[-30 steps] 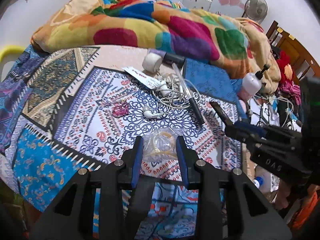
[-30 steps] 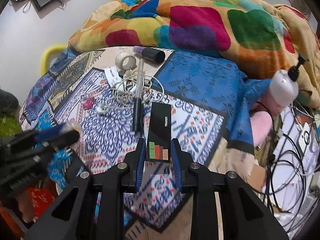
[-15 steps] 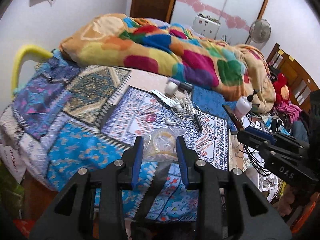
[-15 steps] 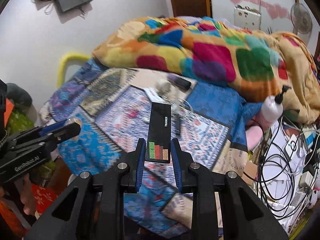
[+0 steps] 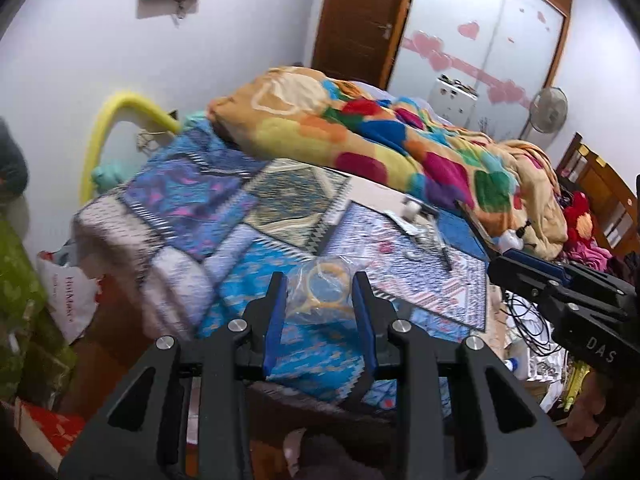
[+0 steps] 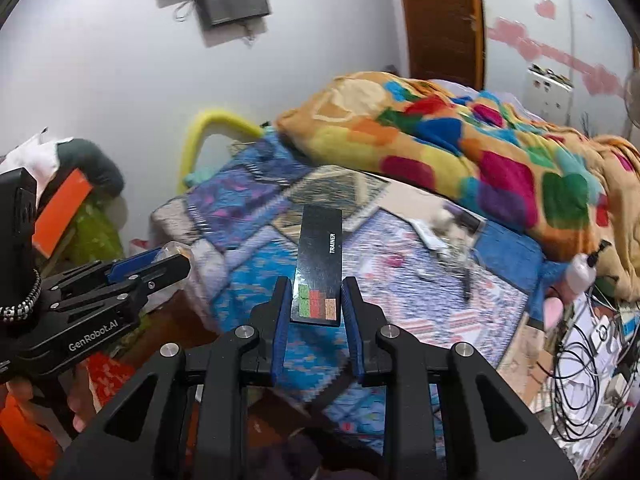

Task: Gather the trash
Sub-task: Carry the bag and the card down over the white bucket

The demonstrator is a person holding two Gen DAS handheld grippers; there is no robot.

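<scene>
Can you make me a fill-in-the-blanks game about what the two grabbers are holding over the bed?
1. The left gripper holds a clear plastic ____ with yellowish rings inside.
2. The right gripper holds a flat black box with the word ____ printed on it.
3. The colourful blanket lies bunched on the ____.

Missing words: bag; TRAINER; bed
</scene>
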